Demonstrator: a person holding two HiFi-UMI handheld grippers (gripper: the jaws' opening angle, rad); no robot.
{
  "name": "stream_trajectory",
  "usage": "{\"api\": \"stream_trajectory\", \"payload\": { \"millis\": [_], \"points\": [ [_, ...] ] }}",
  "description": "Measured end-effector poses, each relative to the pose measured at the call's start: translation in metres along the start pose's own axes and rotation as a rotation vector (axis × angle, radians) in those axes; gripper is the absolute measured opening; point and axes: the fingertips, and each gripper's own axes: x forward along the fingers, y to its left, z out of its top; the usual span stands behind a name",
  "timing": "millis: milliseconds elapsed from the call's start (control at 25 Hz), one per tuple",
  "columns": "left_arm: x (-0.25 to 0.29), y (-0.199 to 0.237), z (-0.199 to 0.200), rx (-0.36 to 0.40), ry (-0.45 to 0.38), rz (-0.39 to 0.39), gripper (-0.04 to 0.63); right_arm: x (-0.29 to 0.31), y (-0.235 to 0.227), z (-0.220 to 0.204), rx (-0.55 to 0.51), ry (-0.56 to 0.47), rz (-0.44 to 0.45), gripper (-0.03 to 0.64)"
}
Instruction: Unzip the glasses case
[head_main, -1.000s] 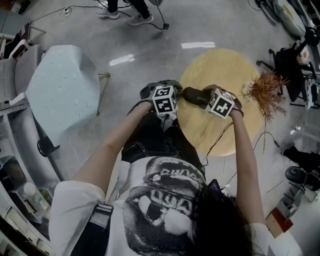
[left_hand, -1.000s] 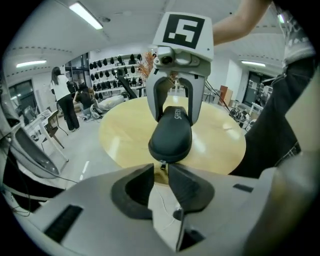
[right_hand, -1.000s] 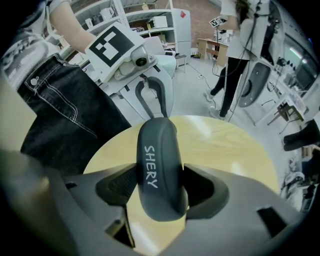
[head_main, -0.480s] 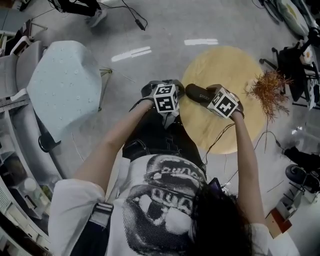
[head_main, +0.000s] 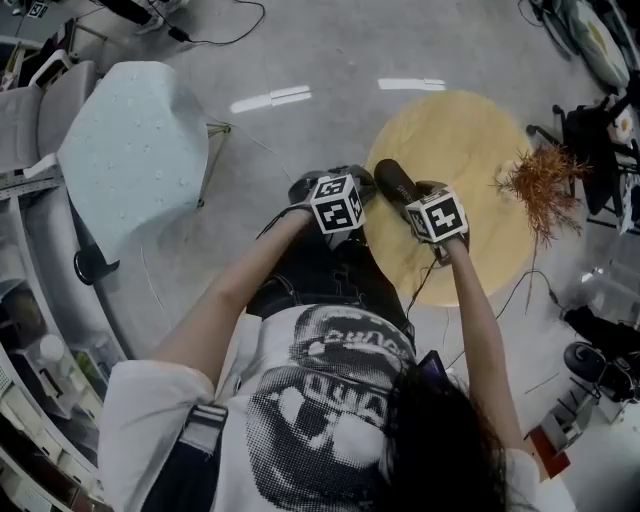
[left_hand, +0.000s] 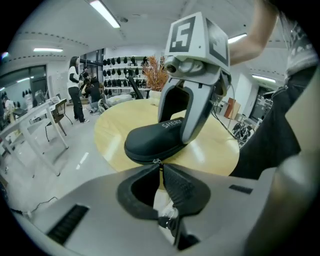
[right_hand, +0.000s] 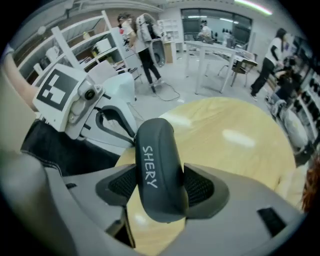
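Observation:
A black zipped glasses case (head_main: 392, 184) marked SHERY hangs over the near edge of the round wooden table (head_main: 470, 140). My right gripper (right_hand: 160, 186) is shut across the case's (right_hand: 156, 172) middle and holds it off the tabletop. In the left gripper view the case's (left_hand: 152, 141) rounded end faces me with the zipper pull (left_hand: 157, 161) at its seam. My left gripper (left_hand: 161, 168) is shut, its pads pinched together on that pull. In the head view the left gripper (head_main: 357, 189) meets the case's near end, and the right gripper (head_main: 414, 202) sits just beside it.
A dried orange-brown plant (head_main: 541, 180) lies at the table's right edge. A pale blue chair (head_main: 130, 160) stands to the left. A cable (head_main: 425, 290) trails off the table's front. People and desks (right_hand: 210, 55) are far behind.
The right gripper has swung the case from lying crosswise to pointing away up-left, and has drawn closer to the left gripper. The left gripper has stayed at the case's end.

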Motion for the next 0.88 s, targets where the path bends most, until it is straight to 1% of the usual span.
{"api": "stream_trajectory", "payload": {
  "millis": [120,200,280,360,440,560,680,800,880],
  "points": [
    [0.001,-0.008,0.001,-0.005,-0.004,-0.001,0.028,0.000,0.004,0.002,0.132,-0.048,-0.034,0.296],
    [0.004,-0.015,0.002,-0.008,-0.004,0.004,0.028,0.000,0.006,0.002,0.155,-0.071,-0.042,0.296],
    [0.006,-0.018,0.003,-0.013,-0.003,0.017,0.028,0.001,0.007,0.002,0.131,-0.091,-0.035,0.298],
    [0.007,-0.016,0.002,-0.012,0.003,0.028,0.028,0.001,0.008,0.002,0.108,-0.099,-0.005,0.299],
    [0.006,-0.014,0.001,0.008,0.014,0.039,0.028,-0.004,0.009,0.005,0.071,-0.101,0.020,0.298],
    [0.004,-0.010,0.000,0.044,0.031,0.050,0.028,-0.013,0.008,0.016,-0.024,-0.105,0.044,0.319],
    [0.002,-0.004,-0.002,0.071,0.048,0.063,0.028,-0.013,0.004,0.029,-0.092,-0.091,0.070,0.321],
    [0.001,0.006,-0.003,0.080,0.060,0.085,0.026,-0.003,0.005,0.035,-0.102,-0.051,0.164,0.330],
    [0.000,0.012,-0.004,0.073,0.067,0.097,0.026,0.003,0.007,0.038,-0.060,-0.032,0.235,0.333]
  ]
}}
